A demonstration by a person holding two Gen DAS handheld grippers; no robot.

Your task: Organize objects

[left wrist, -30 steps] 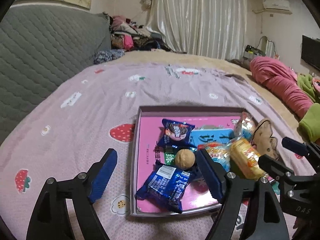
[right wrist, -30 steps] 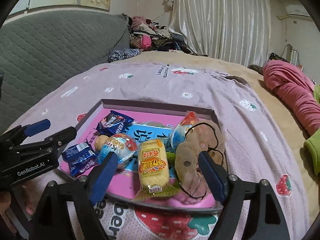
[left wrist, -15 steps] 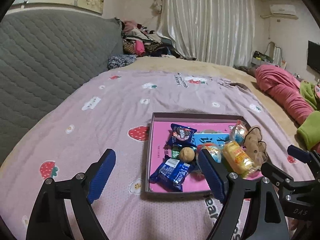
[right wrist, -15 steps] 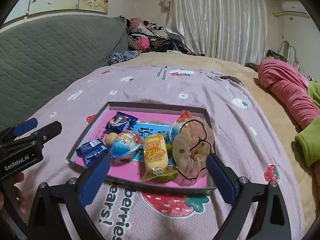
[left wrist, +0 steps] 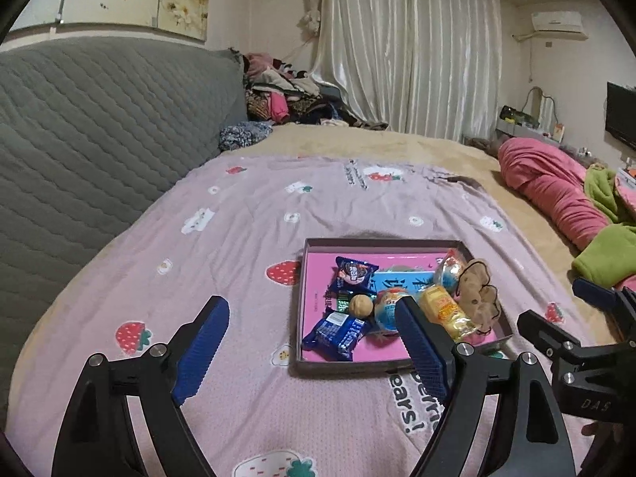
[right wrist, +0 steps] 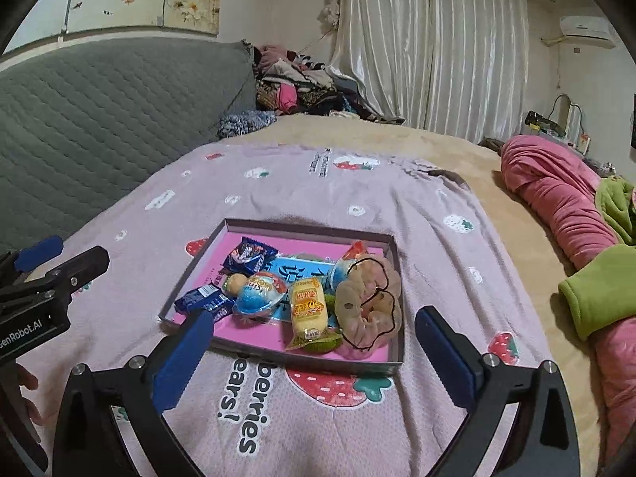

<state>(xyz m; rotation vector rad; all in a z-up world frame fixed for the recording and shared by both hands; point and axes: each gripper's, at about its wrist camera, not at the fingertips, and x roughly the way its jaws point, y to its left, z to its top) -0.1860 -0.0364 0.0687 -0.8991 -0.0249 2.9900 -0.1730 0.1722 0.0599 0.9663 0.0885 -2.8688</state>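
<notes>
A: What does the left wrist view show that the right one misses?

B: The walnut [left wrist: 361, 306], round and ridged, in plain sight in the shallow cardboard box lid [left wrist: 342, 367]. In the right wrist view it is half hidden behind the blue-and-white egg-shaped pack [right wrist: 259, 293]. The left view also shows a dark TV screen [left wrist: 621, 119] far right of the lid.

A: And the right view's own?

B: The writing. On the pink strawberry bedspread [right wrist: 397, 198], just in front of the lid, it reads "berries" and "ears!". The other tool's body at the left edge reads "enRobot.AI".

A: What lies in the lid, left to right?

B: Seen from the right wrist: a glossy dark blue biscuit pack [right wrist: 204, 302] at the near left corner, a second blue wrapper [right wrist: 248, 256] behind it, the egg pack, a yellow wrapped cake [right wrist: 308, 308] with red lettering I cannot read, then a crinkled beige scrunchie [right wrist: 367, 304] with a thin black hair tie against the right wall. A light blue packet with white characters lies beneath them.

A: The tongs?

B: The left tongs [left wrist: 314, 342] stand wide apart, holding nothing, left of and before the lid. The right tongs [right wrist: 314, 353] also gape, empty, over the lid's near edge.
</notes>
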